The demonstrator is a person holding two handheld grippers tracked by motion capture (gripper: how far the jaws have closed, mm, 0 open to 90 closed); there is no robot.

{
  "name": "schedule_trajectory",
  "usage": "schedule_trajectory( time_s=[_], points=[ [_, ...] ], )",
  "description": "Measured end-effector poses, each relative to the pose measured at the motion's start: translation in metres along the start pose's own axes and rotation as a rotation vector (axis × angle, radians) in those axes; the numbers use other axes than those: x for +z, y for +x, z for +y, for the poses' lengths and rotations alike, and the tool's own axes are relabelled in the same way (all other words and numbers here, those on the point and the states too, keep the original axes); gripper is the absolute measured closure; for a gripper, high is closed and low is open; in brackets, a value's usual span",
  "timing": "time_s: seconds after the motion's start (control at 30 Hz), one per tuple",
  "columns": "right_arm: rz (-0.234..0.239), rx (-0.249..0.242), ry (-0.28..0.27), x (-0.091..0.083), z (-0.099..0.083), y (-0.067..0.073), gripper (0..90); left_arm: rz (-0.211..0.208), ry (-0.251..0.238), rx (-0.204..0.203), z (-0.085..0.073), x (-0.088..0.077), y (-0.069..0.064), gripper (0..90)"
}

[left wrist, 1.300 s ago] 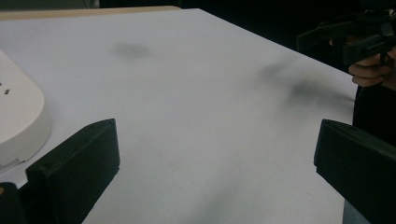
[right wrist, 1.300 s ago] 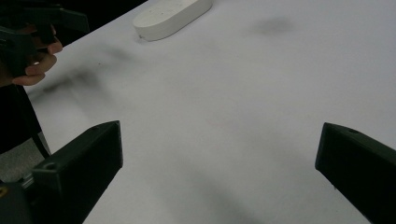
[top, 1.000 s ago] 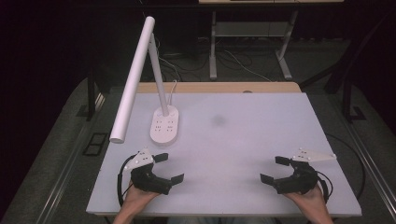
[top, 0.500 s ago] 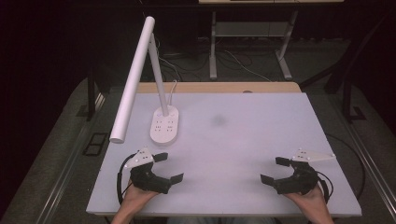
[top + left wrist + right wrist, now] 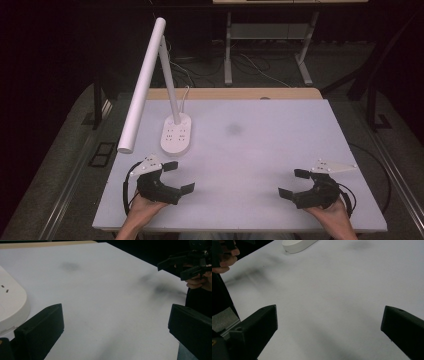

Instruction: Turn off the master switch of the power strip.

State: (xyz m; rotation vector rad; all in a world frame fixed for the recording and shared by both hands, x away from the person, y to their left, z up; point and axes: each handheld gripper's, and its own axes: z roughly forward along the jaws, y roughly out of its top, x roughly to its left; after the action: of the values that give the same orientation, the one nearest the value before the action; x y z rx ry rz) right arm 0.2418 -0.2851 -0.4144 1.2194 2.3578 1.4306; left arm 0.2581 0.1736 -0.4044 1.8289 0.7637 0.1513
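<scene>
In the high view, both forearms are cut off by the bottom edge, and the hand under the left gripper (image 5: 179,176) is largely covered by the gripper body. The markings on the base of the desk lamp (image 5: 176,134) are too small to be read. In the left gripper view, that base (image 5: 11,305) is cropped by the left edge, and the right gripper (image 5: 183,264) is cut by the top and right edges. In the right gripper view, the lamp base (image 5: 298,245) is clipped by the top edge. The grey smudge (image 5: 233,130) on the table (image 5: 280,150) is blurred, so its nature cannot be told.
</scene>
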Motion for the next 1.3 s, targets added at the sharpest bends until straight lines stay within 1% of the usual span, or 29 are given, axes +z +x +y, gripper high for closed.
schedule_trajectory(
  time_s=[0.07,0.4,0.53,0.7,0.9,1.13,1.27,1.3],
  points=[
    [0.0,-0.003,0.001,0.0,0.0,0.0,0.0,-0.002,0.012,-0.001,0.002,0.0,0.0,0.0],
    [-0.004,0.001,-0.003,-0.001,-0.001,-0.001,0.1,-0.006,0.036,0.006,0.012,-0.004,0.006,0.0],
    [-0.005,-0.001,-0.002,0.0,-0.001,-0.001,0.1,-0.006,0.044,-0.002,0.014,-0.003,0.009,0.0],
    [-0.005,-0.003,0.003,0.0,-0.001,-0.001,0.1,-0.007,0.054,-0.014,0.017,-0.003,0.015,0.0],
    [-0.004,0.001,0.007,0.001,-0.001,-0.002,0.1,0.0,0.069,-0.009,0.025,-0.006,0.022,0.0],
    [-0.006,0.003,0.013,0.001,-0.002,-0.002,0.1,0.013,0.085,-0.019,0.032,-0.008,0.029,0.0],
    [-0.011,-0.002,0.011,0.001,-0.002,-0.003,0.1,0.01,0.093,-0.011,0.035,-0.008,0.033,0.0],
    [-0.008,0.005,0.015,0.001,-0.002,-0.002,0.1,0.012,0.094,-0.008,0.036,-0.008,0.035,0.0]
  ],
)
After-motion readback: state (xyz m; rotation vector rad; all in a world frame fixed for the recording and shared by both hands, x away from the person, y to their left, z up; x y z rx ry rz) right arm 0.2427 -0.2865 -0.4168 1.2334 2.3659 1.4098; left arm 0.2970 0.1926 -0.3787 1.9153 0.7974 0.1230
